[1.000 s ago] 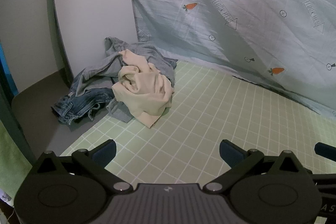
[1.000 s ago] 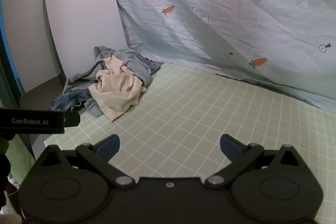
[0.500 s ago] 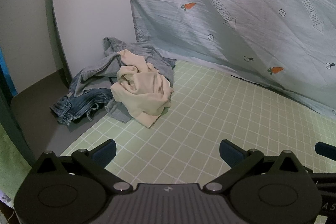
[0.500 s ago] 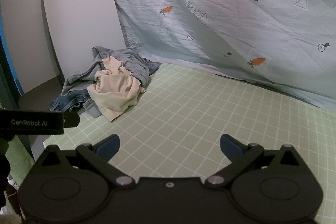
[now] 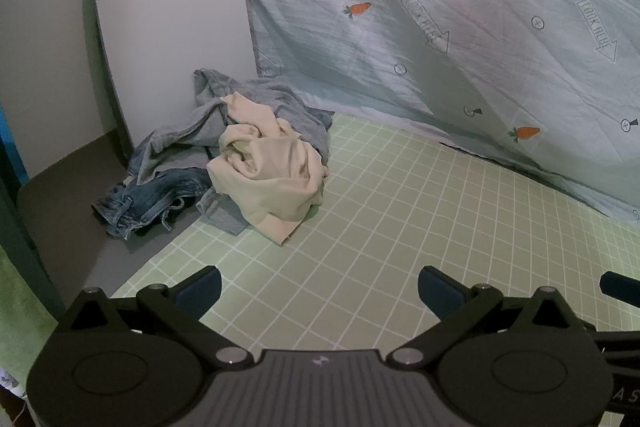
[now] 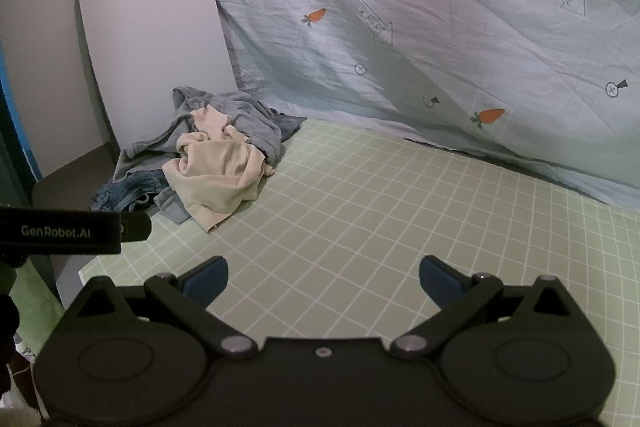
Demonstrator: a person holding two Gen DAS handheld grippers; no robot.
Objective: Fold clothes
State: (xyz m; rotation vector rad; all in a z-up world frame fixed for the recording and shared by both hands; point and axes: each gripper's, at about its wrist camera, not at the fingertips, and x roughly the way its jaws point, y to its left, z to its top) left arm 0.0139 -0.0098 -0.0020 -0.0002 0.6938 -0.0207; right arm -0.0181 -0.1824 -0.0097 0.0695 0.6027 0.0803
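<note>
A pile of clothes lies at the far left of a green checked mat [image 5: 400,211]. On top is a crumpled cream garment [image 5: 272,171], over a grey garment [image 5: 256,99] and blue jeans [image 5: 148,199]. The same cream garment [image 6: 216,171], grey garment [image 6: 240,115] and jeans [image 6: 128,191] show in the right wrist view. My left gripper [image 5: 318,291] is open and empty, low over the mat's near edge, well short of the pile. My right gripper [image 6: 324,279] is open and empty beside it. The left gripper's body [image 6: 60,231] shows at the right view's left edge.
A white rounded board [image 5: 168,15] leans against the wall behind the pile. A pale blue sheet with carrot prints [image 5: 440,27] hangs along the back. A dark grey surface [image 5: 64,195] lies left of the mat [image 6: 400,211].
Both views have shifted slightly; the pile sits a little further left in each frame. Both grippers stay open and empty.
</note>
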